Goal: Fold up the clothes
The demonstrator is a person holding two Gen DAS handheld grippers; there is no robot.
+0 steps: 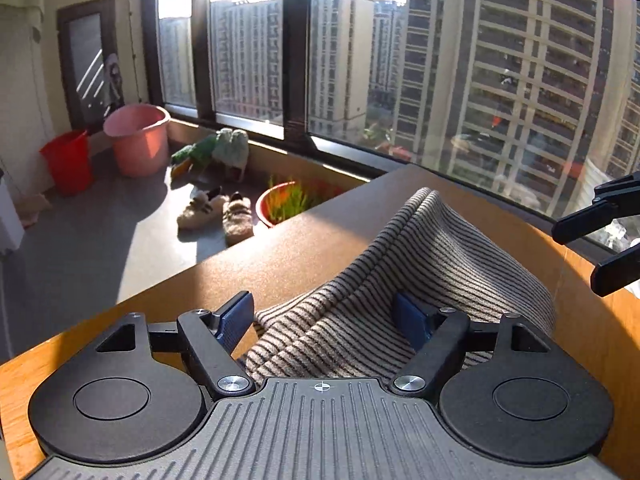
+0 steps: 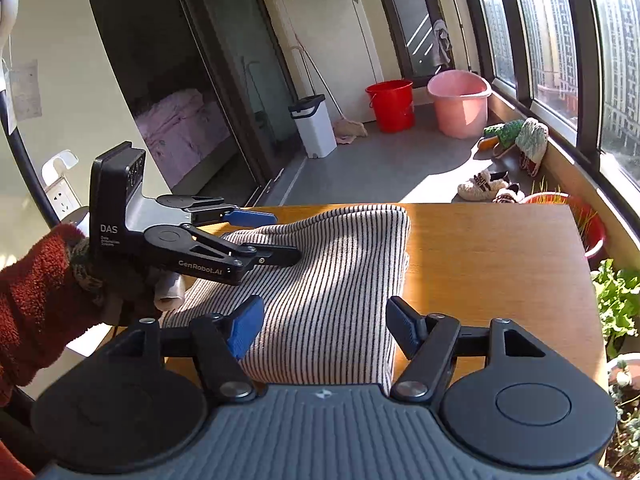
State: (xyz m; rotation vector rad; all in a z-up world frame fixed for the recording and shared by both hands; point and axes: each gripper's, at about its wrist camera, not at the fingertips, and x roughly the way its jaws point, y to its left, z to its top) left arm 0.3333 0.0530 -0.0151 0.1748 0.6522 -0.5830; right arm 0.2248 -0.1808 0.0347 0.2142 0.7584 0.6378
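Roughly centred in the right wrist view, the striped garment (image 2: 320, 264) lay on the wooden tabletop (image 2: 492, 256), already folded into a thick rectangular bundle, its far edge near the tabletop's far edge. In the left wrist view one part of it humped up in a peak at centre right, so the fold was not flat.

Left tongs (image 2: 276, 236) sat over the garment's left side, at centre left of the right view, held by a gloved hand (image 2: 116, 280) in a red fuzzy sleeve (image 2: 36, 292); their blue pads stood apart with cloth bunched between them, not pinched as far as could be seen. Right tongs (image 2: 324, 324) stood apart too, over the near edge at lower centre, holding nothing.

Judged step: tidying or starting the next fold. To do it well, take matching edges on both sides, pinch all layers, not just the top one, lift evenly, and press the hump down afterwards. Risk: a one-sided pull would skew the bundle or drag it toward the tabletop edge.
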